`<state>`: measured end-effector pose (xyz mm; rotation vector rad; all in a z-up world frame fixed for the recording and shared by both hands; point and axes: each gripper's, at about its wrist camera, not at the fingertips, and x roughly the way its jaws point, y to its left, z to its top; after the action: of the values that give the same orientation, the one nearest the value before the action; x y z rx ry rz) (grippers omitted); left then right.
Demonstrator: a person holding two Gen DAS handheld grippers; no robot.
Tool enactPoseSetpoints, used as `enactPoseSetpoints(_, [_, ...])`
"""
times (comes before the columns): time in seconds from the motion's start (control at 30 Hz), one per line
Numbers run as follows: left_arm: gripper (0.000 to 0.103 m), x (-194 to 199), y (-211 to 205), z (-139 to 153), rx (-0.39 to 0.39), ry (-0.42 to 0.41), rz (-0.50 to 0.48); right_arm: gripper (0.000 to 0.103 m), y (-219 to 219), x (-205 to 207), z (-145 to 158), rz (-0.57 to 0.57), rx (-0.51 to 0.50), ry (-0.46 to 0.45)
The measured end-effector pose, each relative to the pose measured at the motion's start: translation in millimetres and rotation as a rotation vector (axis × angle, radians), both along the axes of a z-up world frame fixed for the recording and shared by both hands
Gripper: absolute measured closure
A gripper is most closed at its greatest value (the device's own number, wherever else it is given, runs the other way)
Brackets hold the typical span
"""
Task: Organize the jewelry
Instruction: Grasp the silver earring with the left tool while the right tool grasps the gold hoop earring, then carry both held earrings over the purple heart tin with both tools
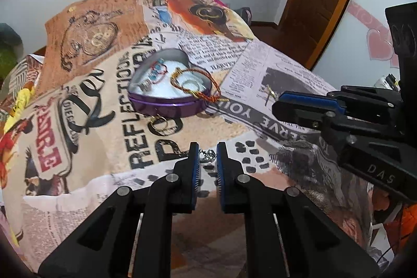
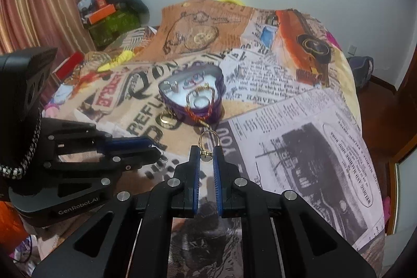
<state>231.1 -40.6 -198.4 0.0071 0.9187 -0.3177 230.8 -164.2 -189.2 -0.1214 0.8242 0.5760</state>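
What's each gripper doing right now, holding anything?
Left gripper: closed on a small silver charm.
Right gripper: closed on a gold ring.

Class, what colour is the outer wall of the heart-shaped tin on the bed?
Purple; the heart-shaped tin shows its wall best in the left wrist view.

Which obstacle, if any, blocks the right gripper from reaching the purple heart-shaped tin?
Probably none: bare printed blanket lies between the right gripper and the purple heart-shaped tin, though its jaws already hold a gold ring.

Black fingers [image 1: 194, 173] w/ blue pads, silver screws
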Motion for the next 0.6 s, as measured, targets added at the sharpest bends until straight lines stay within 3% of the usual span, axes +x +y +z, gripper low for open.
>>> enactPoseSetpoints(0.6, [0.092,9.9,25.5,43.3,-0.006,-0.132,0.066,0.094,12.9,5.1,25.4,0.005,0.044,-0.066])
